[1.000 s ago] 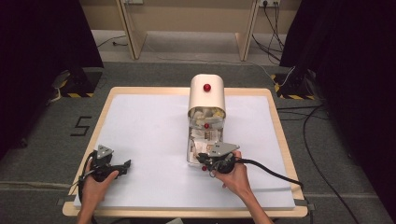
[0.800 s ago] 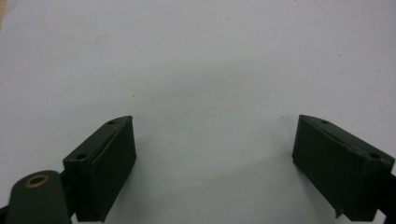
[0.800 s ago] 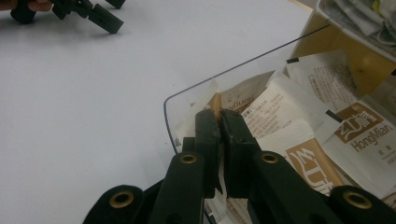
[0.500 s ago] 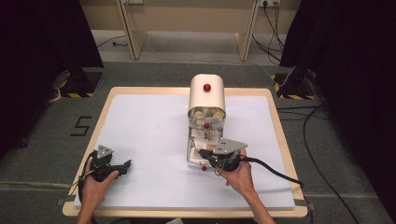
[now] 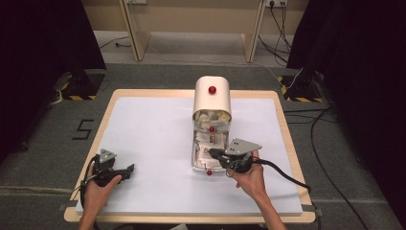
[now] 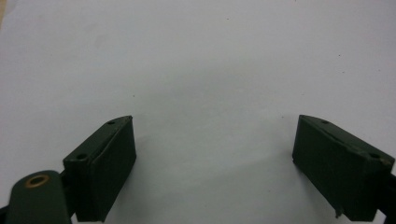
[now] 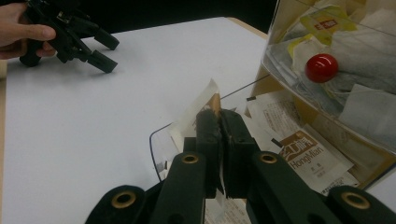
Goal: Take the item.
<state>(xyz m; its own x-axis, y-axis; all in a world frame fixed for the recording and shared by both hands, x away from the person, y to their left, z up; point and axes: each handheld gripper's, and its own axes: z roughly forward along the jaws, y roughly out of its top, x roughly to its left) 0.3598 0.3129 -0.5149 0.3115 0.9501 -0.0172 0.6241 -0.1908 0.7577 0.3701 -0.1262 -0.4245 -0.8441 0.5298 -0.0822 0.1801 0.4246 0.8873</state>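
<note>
A cream dispenser box (image 5: pixel 212 98) with red knobs stands mid-table, and its clear front tray (image 5: pixel 195 163) holds several tea sachets. My right gripper (image 5: pixel 214 154) is at the tray's right side, shut on a pale sachet (image 7: pixel 201 103). The sachet sticks up edge-on between the pads, just above the tray's clear rim (image 7: pixel 156 140). A brown-printed sachet (image 7: pixel 303 154) lies in the tray beside it, under a red knob (image 7: pixel 321 67). My left gripper (image 5: pixel 128 170) rests at the table's front left. It stands open (image 6: pixel 215 154) over bare white surface with nothing between its fingers.
The white mat (image 5: pixel 153 134) lies on a wooden-edged table (image 5: pixel 287 139). Black cables (image 5: pixel 287 175) trail from the right gripper off the right edge. Dark curtains stand at both sides, and table legs at the back.
My right gripper has lifted slightly and drawn back toward the right with the sachet pinched in it. The left gripper has not moved.
</note>
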